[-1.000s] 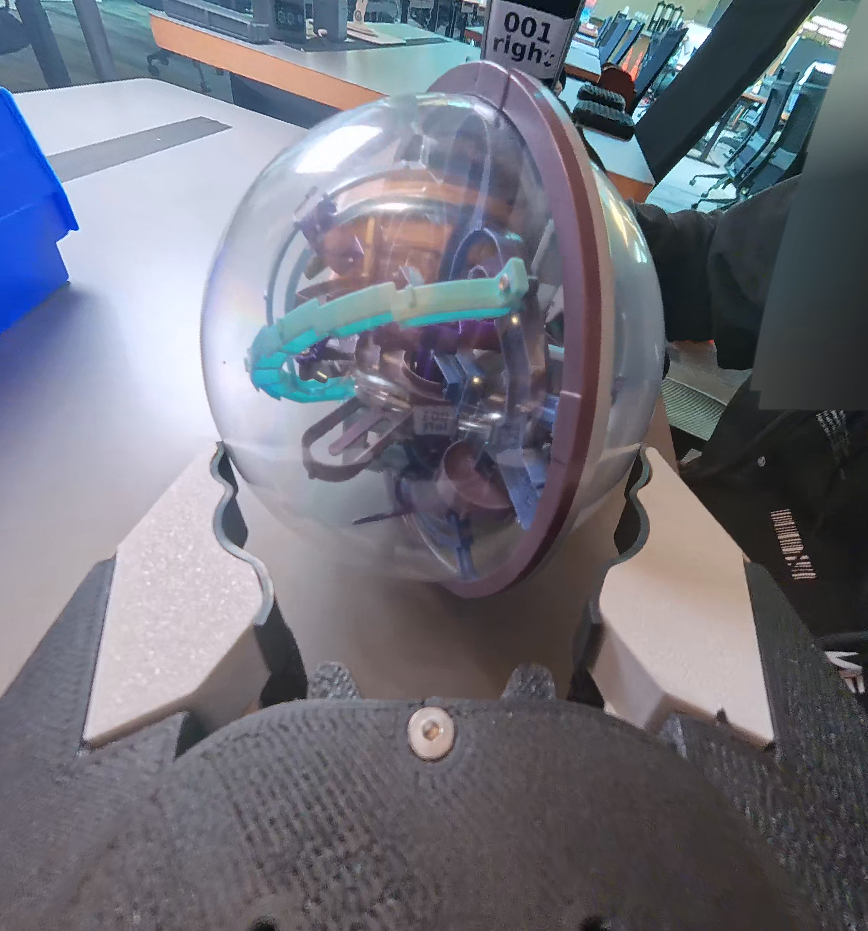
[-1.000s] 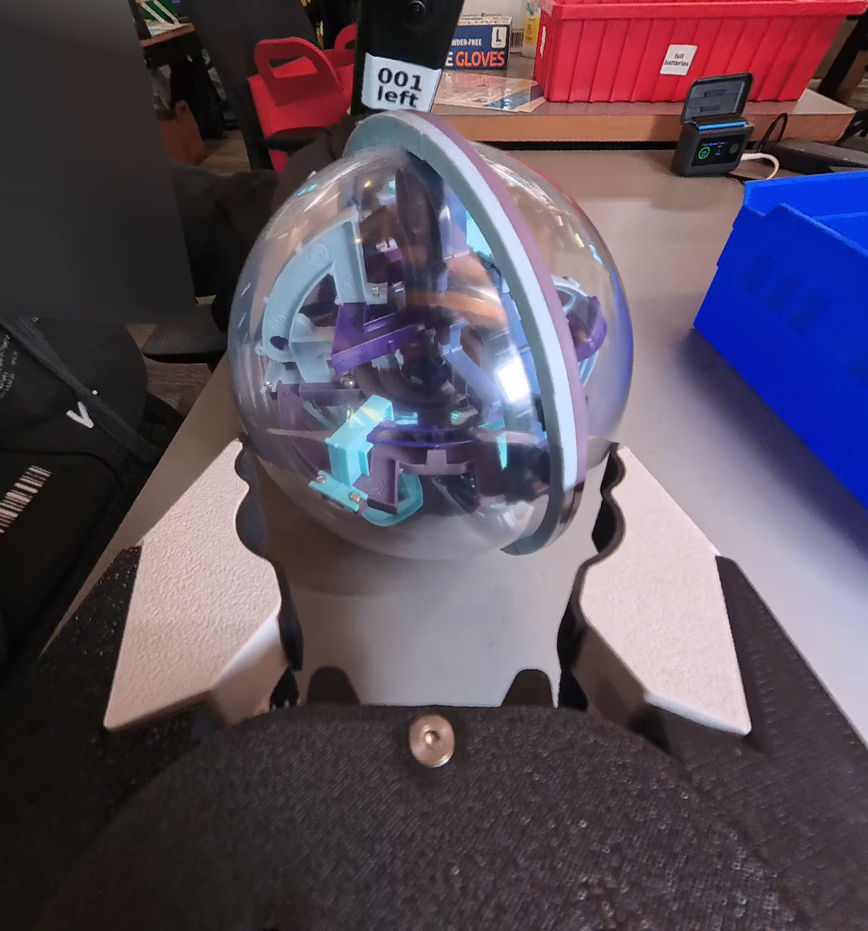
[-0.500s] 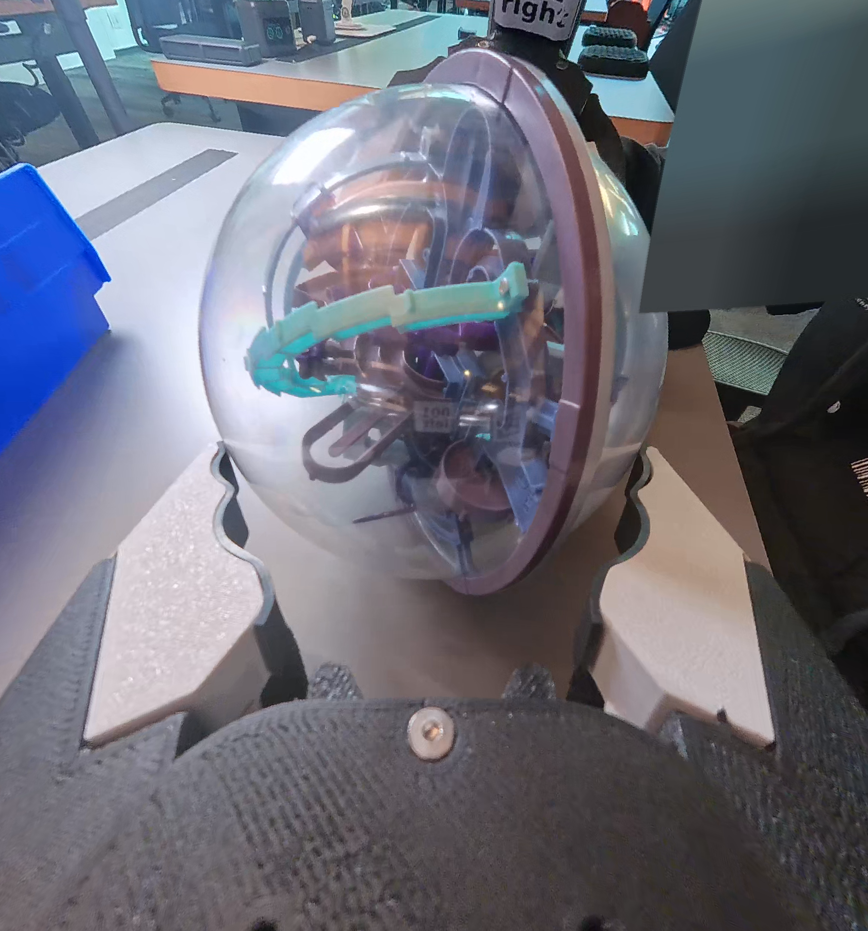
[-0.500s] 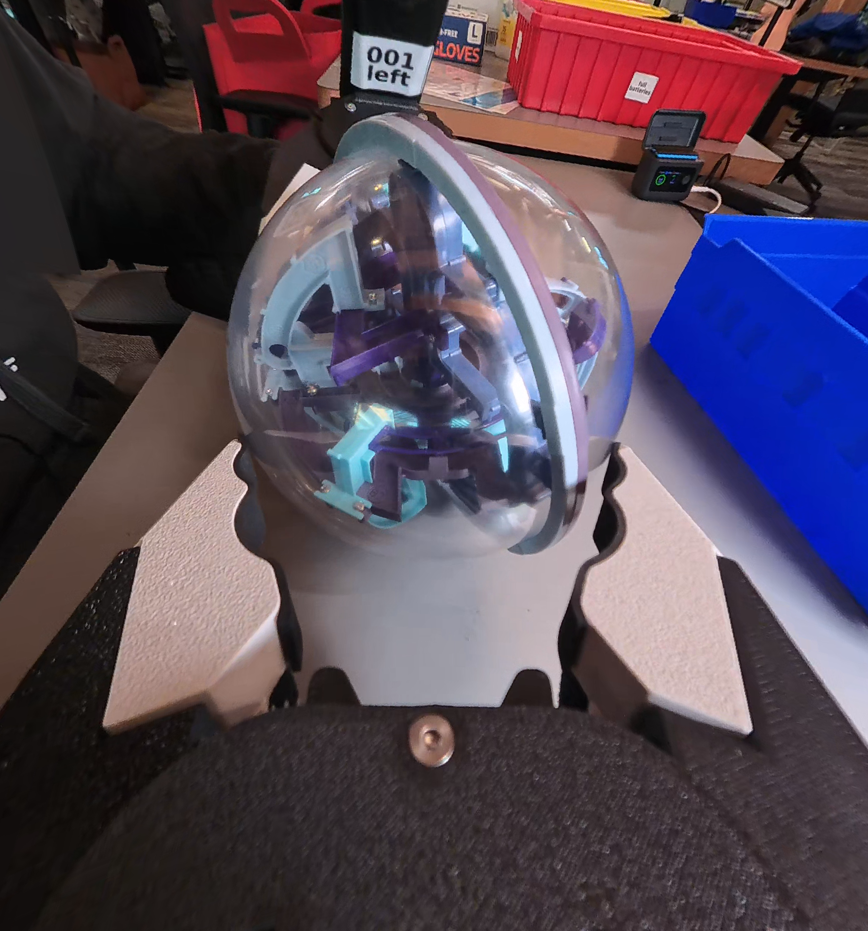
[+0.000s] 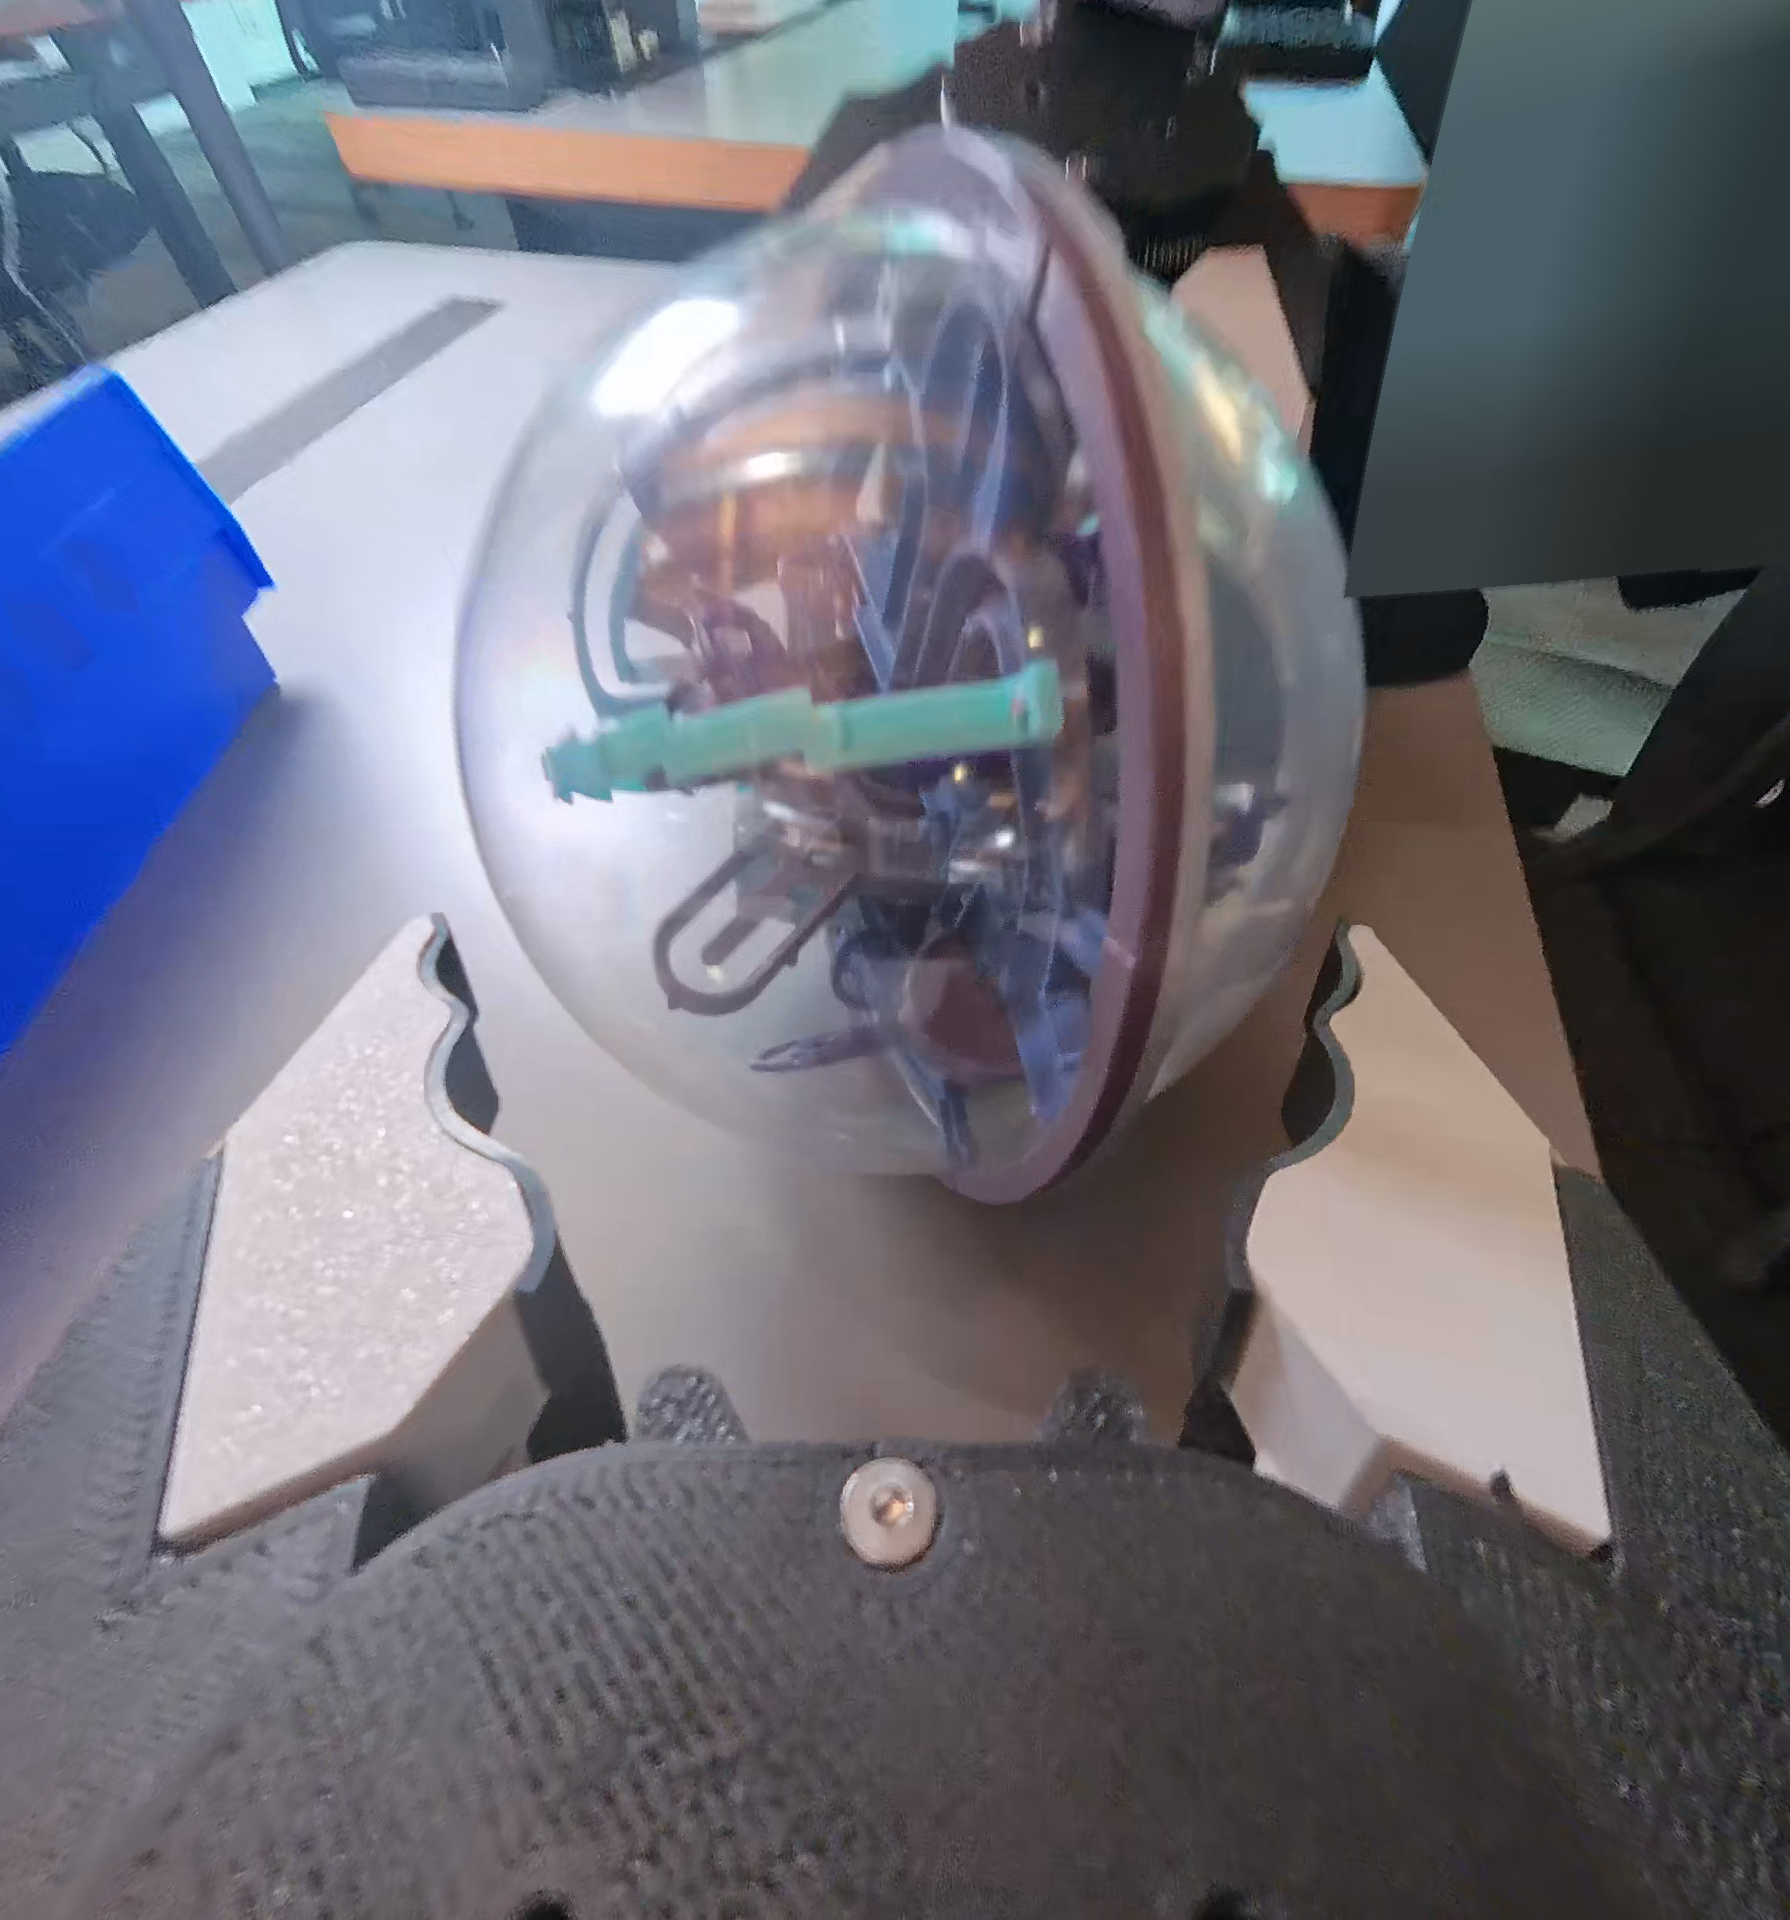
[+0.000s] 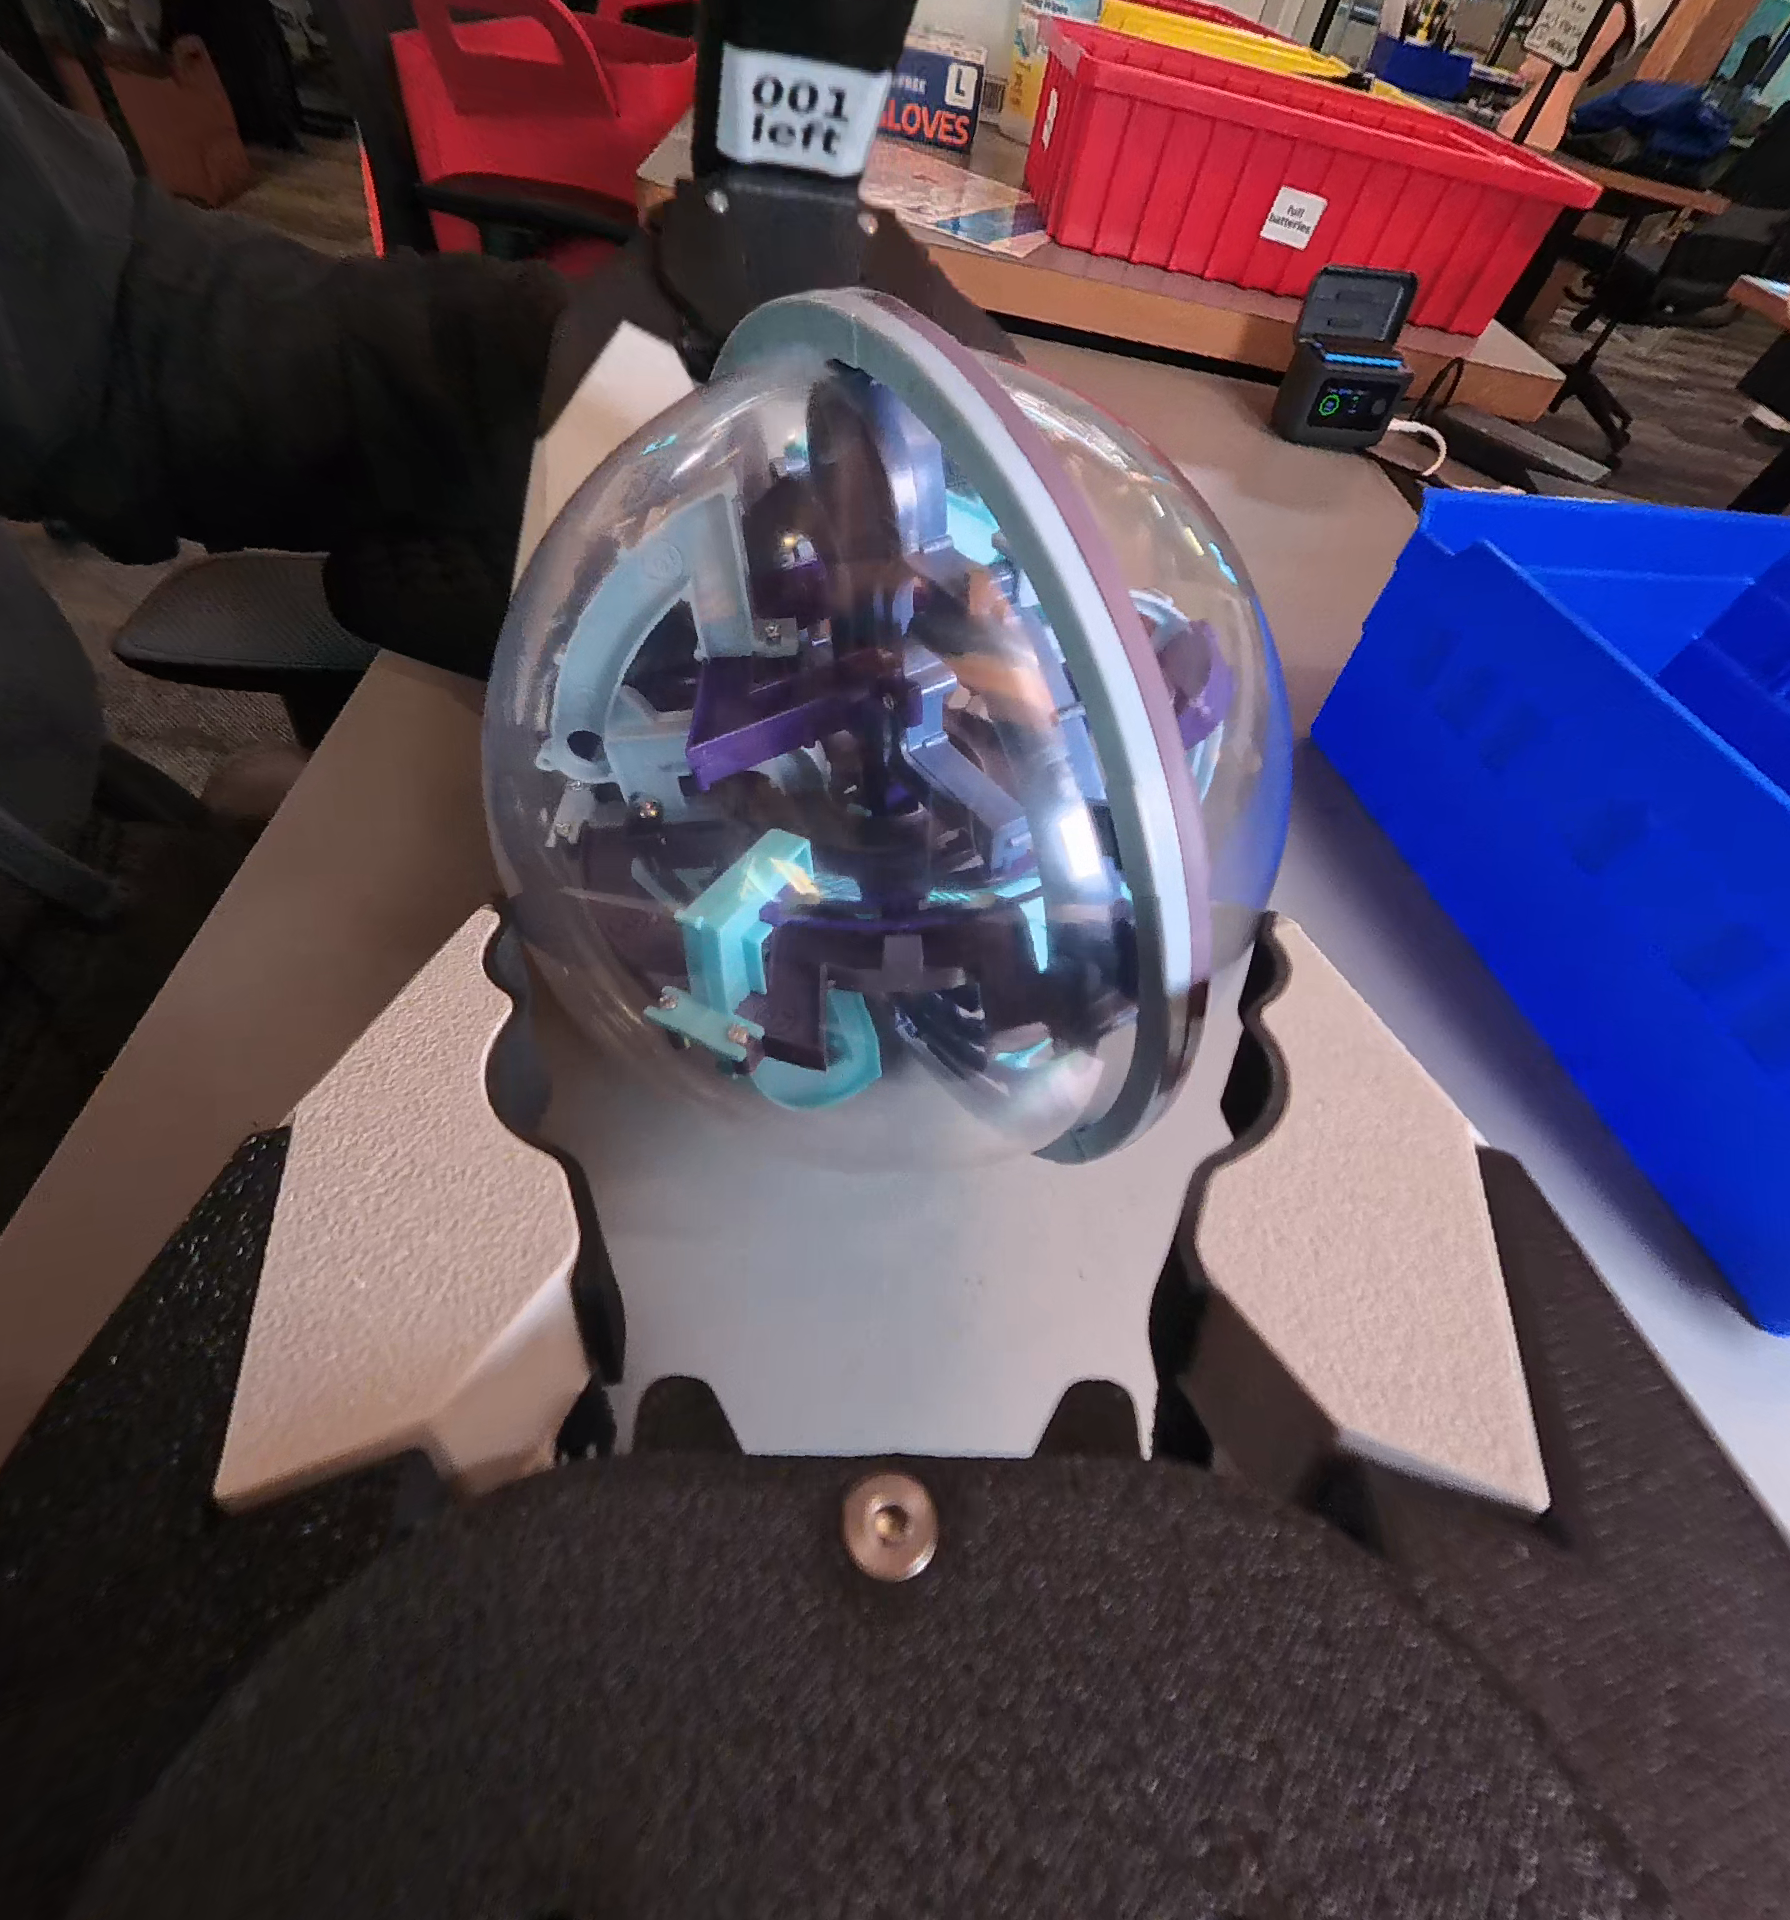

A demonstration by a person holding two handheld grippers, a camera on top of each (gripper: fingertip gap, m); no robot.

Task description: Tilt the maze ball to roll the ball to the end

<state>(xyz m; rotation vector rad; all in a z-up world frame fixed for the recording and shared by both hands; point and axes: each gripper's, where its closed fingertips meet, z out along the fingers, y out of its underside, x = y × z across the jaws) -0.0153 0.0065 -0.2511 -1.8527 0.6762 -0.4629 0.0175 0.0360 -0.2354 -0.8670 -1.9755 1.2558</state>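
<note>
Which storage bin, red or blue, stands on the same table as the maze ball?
The blue bin, right beside the maze ball; the red bin sits on a farther table.

Your left wrist camera looks forward along its claw (image 5: 891, 997), close on the maze ball (image 5: 901, 665). Your right wrist camera faces it from the opposite side, equally near. Both views share the maze ball (image 6: 870, 748), the surface (image 6: 870, 1278) and the blue bin (image 6: 1597, 852).

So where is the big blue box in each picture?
Left wrist view: the blue box is at the left edge, left of the maze ball.
Right wrist view: the blue box is on the right side, right of the maze ball.
Shared landmark: the maze ball, in the middle of both.
</note>
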